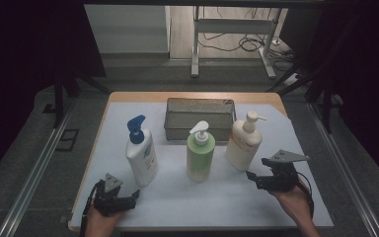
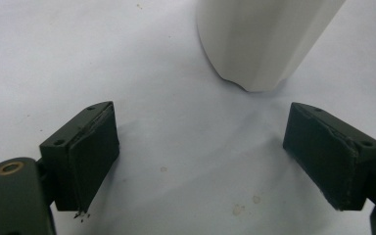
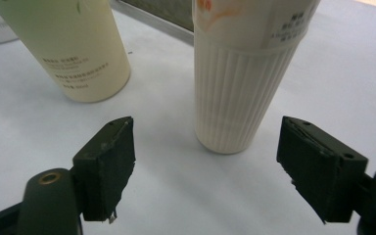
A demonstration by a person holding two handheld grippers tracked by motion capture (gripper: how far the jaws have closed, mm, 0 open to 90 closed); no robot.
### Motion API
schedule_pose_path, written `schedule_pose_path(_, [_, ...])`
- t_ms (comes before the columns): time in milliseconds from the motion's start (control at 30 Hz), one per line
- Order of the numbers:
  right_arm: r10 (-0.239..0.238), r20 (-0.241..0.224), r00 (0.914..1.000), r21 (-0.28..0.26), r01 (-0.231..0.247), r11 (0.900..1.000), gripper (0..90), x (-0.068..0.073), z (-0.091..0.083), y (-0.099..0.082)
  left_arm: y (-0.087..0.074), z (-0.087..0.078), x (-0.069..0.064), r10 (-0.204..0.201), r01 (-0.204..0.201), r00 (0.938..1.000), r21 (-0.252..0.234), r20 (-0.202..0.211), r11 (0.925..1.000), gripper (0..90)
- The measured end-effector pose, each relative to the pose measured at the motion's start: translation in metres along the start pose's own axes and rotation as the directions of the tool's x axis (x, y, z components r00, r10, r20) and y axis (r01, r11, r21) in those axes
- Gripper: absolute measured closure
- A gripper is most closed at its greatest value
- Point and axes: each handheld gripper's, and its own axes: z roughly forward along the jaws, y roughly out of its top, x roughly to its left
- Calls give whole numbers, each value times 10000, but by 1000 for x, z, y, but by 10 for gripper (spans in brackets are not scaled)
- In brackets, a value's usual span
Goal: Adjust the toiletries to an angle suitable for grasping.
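Observation:
Three pump bottles stand in a row on the white sheet: a white bottle with a blue pump (image 1: 141, 154), a green bottle with a white pump (image 1: 200, 154) and a cream bottle with an orange label (image 1: 243, 144). My left gripper (image 1: 134, 196) rests low at the front left and is open. It points at the white bottle's base (image 2: 259, 44), with bare sheet between its jaws (image 2: 200, 147). My right gripper (image 1: 257, 168) hovers just right of the cream bottle. It is open and empty (image 3: 205, 156). The cream bottle's ribbed base (image 3: 240, 83) stands just beyond its jaws, apart from them, and the green bottle (image 3: 78, 54) is farther left.
A grey metal mesh basket (image 1: 200, 101) sits empty behind the bottles at the table's far middle. The white sheet (image 1: 202, 202) covers most of the wooden table. A hand holds each gripper at the near edge. Dark floor and rails flank the table.

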Motion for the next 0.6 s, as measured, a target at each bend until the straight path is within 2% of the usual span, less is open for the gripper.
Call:
schedule_pose_path(267, [-162,1,9999,-108,162,9998,196,0,-3,10,0,0,0,21,-21,10000,14,-6,10000,131])
schedule_pose_path(600, [-67,3,10000,-185,67,9998,167,-5,0,24,0,0,0,23,-23,10000,2,-4,10000,131])
